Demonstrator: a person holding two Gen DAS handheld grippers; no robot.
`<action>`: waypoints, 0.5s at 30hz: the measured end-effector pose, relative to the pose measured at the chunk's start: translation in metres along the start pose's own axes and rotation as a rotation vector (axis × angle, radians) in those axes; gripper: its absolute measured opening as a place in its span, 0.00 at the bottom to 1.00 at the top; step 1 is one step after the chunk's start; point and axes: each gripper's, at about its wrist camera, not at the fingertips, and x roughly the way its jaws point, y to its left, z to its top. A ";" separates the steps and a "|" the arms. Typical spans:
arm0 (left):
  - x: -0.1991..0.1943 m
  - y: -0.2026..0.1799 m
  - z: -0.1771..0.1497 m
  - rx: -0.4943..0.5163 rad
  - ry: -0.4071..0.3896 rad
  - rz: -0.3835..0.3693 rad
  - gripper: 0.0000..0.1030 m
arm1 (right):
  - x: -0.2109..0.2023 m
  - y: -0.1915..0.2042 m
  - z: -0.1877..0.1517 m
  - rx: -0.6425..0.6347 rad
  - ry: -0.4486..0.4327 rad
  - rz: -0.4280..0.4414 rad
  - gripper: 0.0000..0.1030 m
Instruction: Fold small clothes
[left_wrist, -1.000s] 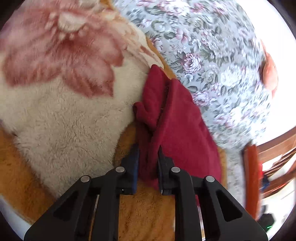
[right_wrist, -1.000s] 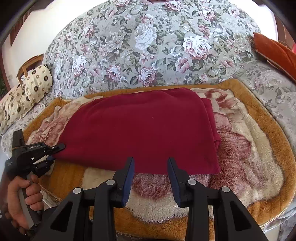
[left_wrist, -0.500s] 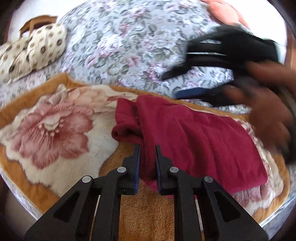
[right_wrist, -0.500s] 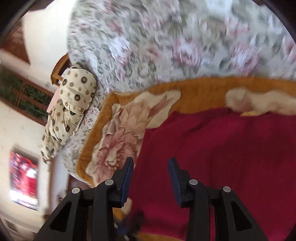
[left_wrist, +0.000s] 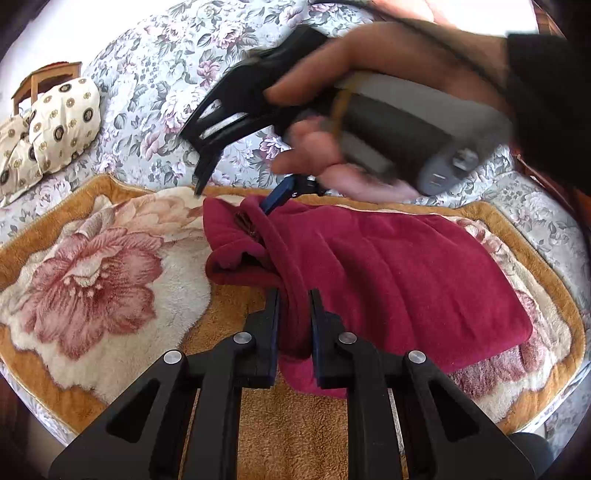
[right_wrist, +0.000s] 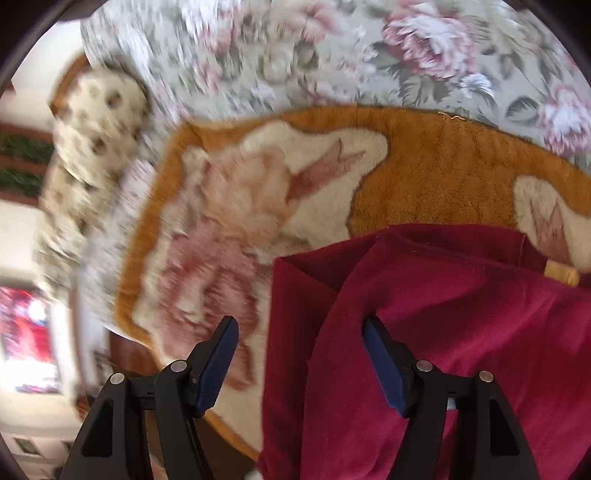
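Note:
A dark red fleece garment (left_wrist: 388, 280) lies folded on a floral blanket (left_wrist: 92, 280) over a sofa. My left gripper (left_wrist: 293, 295) is shut on the garment's near left edge, with cloth bunched between the fingers. My right gripper (left_wrist: 236, 177), held in a hand, reaches over the garment's far left corner. In the right wrist view the right gripper (right_wrist: 301, 332) is open and straddles the garment's (right_wrist: 443, 332) folded corner edge.
The flowered sofa back (left_wrist: 177, 74) rises behind the blanket. A cream dotted cushion (left_wrist: 48, 129) lies at the far left, with a wooden chair (left_wrist: 44, 74) behind it. The blanket's orange border (left_wrist: 295, 435) runs along the near edge.
The right gripper has swung across and down onto the garment's far left corner. The left gripper keeps its hold on the near edge, and its view has turned toward the sofa back.

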 end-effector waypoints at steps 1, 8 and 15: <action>-0.001 -0.002 0.000 0.005 -0.003 0.003 0.12 | 0.004 0.004 0.002 -0.018 0.015 -0.034 0.66; -0.003 -0.009 -0.001 0.041 -0.013 0.006 0.12 | 0.042 0.042 0.010 -0.224 0.167 -0.361 0.67; -0.003 -0.011 -0.002 0.064 -0.017 0.006 0.12 | 0.056 0.054 0.013 -0.360 0.205 -0.563 0.66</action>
